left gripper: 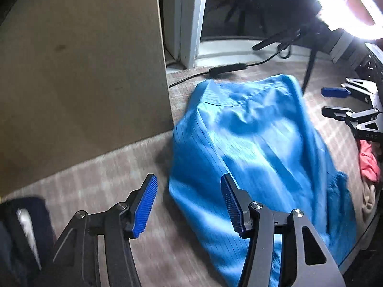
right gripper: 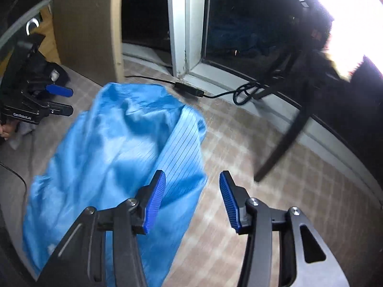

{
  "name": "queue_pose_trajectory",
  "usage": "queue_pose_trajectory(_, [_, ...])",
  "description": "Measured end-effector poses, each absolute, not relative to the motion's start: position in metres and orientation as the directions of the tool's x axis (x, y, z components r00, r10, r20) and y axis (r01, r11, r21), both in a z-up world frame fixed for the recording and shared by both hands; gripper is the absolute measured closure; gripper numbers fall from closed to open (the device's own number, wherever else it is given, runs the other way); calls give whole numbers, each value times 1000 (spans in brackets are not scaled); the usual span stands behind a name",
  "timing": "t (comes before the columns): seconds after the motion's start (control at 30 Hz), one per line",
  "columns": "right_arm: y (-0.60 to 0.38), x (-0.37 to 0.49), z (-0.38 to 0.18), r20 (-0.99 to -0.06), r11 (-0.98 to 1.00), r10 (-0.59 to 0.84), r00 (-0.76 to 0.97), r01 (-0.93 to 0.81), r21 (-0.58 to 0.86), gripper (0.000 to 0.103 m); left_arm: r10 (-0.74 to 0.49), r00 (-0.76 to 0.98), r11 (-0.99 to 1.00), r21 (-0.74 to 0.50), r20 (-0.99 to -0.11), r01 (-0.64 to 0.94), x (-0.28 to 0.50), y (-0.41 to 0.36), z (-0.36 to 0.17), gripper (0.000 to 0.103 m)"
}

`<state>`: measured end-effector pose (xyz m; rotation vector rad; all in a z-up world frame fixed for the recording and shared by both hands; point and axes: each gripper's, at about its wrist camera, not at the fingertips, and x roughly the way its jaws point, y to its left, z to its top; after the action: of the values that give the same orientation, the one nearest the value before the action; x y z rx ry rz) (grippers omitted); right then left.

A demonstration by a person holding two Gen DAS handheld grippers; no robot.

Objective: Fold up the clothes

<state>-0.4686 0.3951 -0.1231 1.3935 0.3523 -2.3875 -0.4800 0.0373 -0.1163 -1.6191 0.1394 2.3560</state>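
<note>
I am holding both sets of fingers, left [left gripper: 189,205] and right [right gripper: 192,201], about half open and gripping nothing. The blue garment [left gripper: 251,148] is lying rumpled on the carpet [left gripper: 95,179] between them. For a clean fold, I am judging it best to pinch two matching corners and keep the edges level.

Right gripper [right gripper: 192,199] near, fingers apart, nothing between them, over checked carpet [right gripper: 239,157]. Blue garment [right gripper: 115,157] crumpled on carpet, left of centre, passing under left finger. Left gripper [right gripper: 61,100] far left, fingers parted. Black cable [right gripper: 215,95] runs along window frame [right gripper: 179,35], far. Dark tripod leg [right gripper: 282,143] right.
</note>
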Motion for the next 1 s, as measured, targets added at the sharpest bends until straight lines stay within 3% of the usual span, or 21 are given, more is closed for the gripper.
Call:
queue_pose_trajectory(0.17, [382, -503, -148, -882, -869, -224, -414, 495, -12, 55, 164, -302, -948, -65, -939, -312, -498, 41, -137, 48])
queue_pose_trajectory(0.3, [373, -520, -161, -890, -846, -254, -379, 533, 15, 51, 134, -290, -947, -36, -948, -319, -505, 42, -148, 40])
queue_pose_trajectory(0.47, [363, -526, -171, -895, -821, -283, -344, 569, 40, 50, 149, -280, -941, -50, -948, -333, -504, 45, -154, 40])
queue_pose_trajectory(0.5, [362, -526, -173, -896, -816, -294, -333, 575, 55, 50, 165, -280, -938, -63, -946, -341, -503, 46, -154, 44])
queue_pose_trajectory(0.53, [362, -526, -174, -895, -814, -307, -325, 576, 70, 51, 190, -282, -932, -82, -940, -354, -501, 47, -153, 61])
queue_pose_trajectory(0.57, [362, -526, -175, -892, -813, -319, -319, 576, 85, 62, 215, -282, -926, -103, -935, -364, -498, 48, -151, 74])
queue_pose_trajectory(0.6, [362, -525, -175, -890, -811, -333, -311, 575, 103, 90, 240, -277, -920, -126, -931, -372, -496, 49, -149, 91])
queue_pose_trajectory(0.63, [362, -522, -171, -886, -811, -336, -321, 576, 99, 96, 251, -280, -916, -134, -927, -379, -493, 50, -147, 96])
queue_pose_trajectory(1.0, [372, -436, -56, -768, -823, -376, -519, 568, 20, 97, 296, -471, -904, -85, -831, -419, -397, 47, -22, 99])
